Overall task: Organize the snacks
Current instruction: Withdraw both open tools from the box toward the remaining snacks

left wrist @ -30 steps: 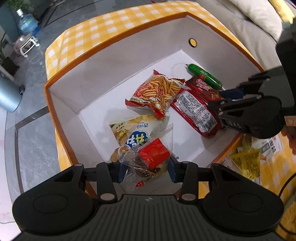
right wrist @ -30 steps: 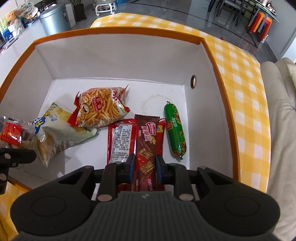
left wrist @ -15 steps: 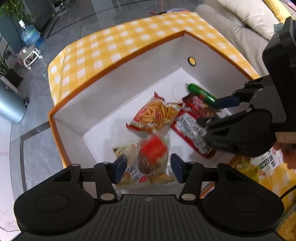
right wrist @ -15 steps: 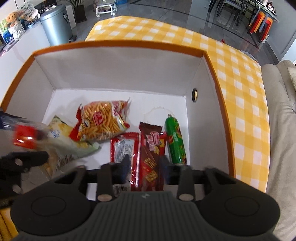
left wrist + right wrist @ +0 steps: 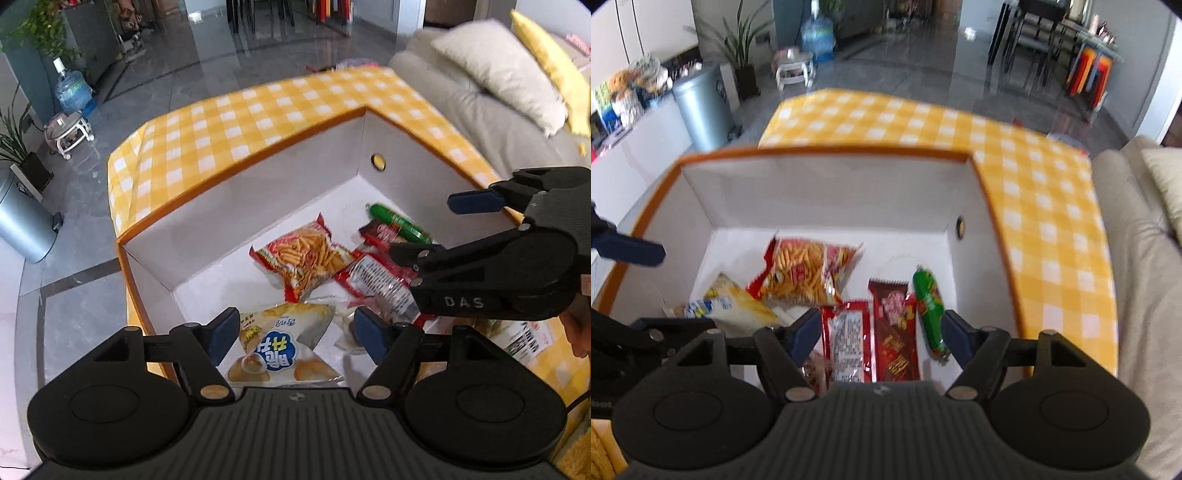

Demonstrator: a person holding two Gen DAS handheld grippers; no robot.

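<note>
An orange-rimmed white box holds the snacks. In it lie a red bag of fries sticks, a yellow and blue bag, a red and white packet, a brown chocolate bar and a green sausage. A clear bag lies blurred beside the yellow bag. My left gripper is open and empty above the box's near side. My right gripper is open and empty above the red packet and the green sausage; it also shows in the left wrist view.
The box stands on a table with a yellow checked cloth. More packets lie on the cloth outside the box at the right. A beige sofa stands beyond the table. A grey bin stands on the floor.
My left gripper let go of the clear bag with the red label, which dropped into the box. My right gripper opened off the chocolate bar. Both grippers rose and pulled back.
</note>
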